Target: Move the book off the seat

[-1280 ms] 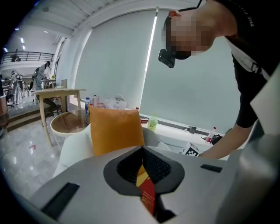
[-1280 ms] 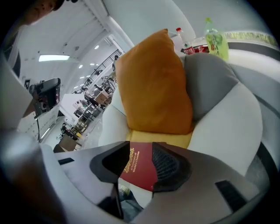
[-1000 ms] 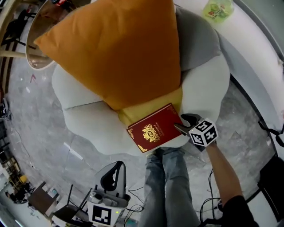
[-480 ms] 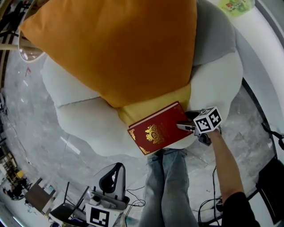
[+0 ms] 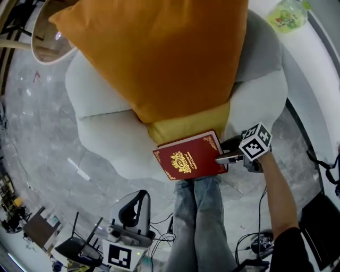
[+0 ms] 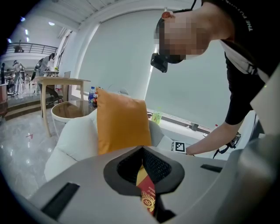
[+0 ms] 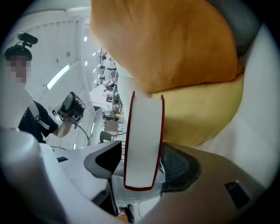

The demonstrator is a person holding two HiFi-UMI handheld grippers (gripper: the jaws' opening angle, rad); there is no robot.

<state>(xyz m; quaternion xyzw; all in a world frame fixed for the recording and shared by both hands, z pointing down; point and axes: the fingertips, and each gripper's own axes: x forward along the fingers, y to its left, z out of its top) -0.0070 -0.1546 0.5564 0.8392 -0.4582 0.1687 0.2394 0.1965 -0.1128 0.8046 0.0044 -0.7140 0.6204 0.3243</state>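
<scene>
A red book (image 5: 190, 157) with a gold crest lies on the front edge of the white armchair (image 5: 106, 133), overhanging it. My right gripper (image 5: 226, 155) is closed on the book's right side. In the right gripper view the white page edge (image 7: 142, 140) stands between the pads, and the jaws have just been closing on it. My left gripper (image 5: 133, 210) hangs low in front of the chair, shut and holding nothing. It points at the seat, and the book (image 6: 146, 197) shows through the gap behind its pads.
A big orange cushion (image 5: 159, 58) leans on a yellow one (image 5: 191, 125) right behind the book. My jeans-clad legs (image 5: 199, 223) stand under the overhang. A round table (image 5: 45, 37) is at the far left, a green packet (image 5: 287, 16) on the white ledge.
The right gripper has turned and shifted along the book's right edge, and its jaws now sit around that edge. The left gripper has barely moved.
</scene>
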